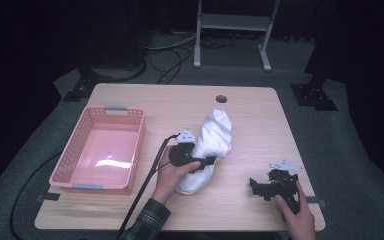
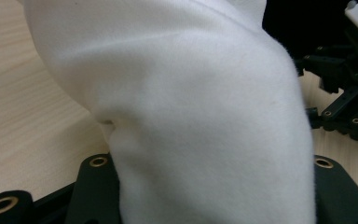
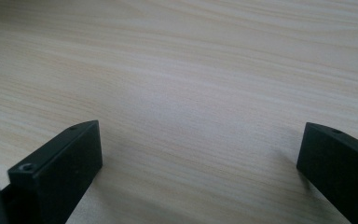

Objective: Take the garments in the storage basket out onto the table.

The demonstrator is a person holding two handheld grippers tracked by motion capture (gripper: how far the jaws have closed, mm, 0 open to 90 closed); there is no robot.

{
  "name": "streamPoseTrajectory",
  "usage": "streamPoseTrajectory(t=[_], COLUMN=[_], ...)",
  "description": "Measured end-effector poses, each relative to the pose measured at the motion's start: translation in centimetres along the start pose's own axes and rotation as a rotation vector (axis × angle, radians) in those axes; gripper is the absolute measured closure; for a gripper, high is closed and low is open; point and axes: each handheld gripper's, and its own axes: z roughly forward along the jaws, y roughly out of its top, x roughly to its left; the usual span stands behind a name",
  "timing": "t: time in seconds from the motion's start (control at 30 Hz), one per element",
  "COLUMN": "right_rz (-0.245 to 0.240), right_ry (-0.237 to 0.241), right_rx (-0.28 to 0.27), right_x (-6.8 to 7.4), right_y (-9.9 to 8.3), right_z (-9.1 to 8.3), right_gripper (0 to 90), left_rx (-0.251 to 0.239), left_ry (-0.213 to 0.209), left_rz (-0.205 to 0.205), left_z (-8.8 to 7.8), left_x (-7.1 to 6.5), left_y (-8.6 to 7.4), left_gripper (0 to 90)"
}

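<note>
High view: a wooden table [image 1: 130, 210] on a dark carpeted floor, with a small round hole near its far edge. A pink basket [image 1: 80, 145] sits by the left edge, grey handles at both ends, nothing inside. A white cloth [image 1: 215, 137], bunched into a long heap, lies at the table's middle, running from the centre toward the near edge. The left gripper [image 1: 205, 162], in the person's left hand, meets the cloth at its near half. The right gripper [image 1: 257, 187] rests on the table near the near right corner, well apart from the cloth. In the left gripper view the cloth [image 2: 191, 107] rises between the two black jaws and covers them, pinched there; the pads themselves are hidden by the fabric. In the right gripper view the right gripper [image 3: 196, 158] shows its jaws spread wide over bare wood, nothing between them.
</note>
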Motion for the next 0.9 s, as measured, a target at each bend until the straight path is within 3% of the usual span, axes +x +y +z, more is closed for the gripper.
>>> streamPoseTrajectory(t=[0.5,0.9], right_rz=[0.000,0.001], right_ry=[0.000,0.000], right_rx=[0.000,0.000], right_x=[0.0,0.0], right_y=[0.0,0.0], right_z=[0.0,0.0], right_gripper=[0.0,0.0], left_rx=[0.179,0.228], left_ry=[0.011,0.009], left_rz=[-0.016,-0.034], left_z=[2.0,2.7], left_x=[0.2,0.4], left_y=[0.6,0.8], left_gripper=[39.1,30.3])
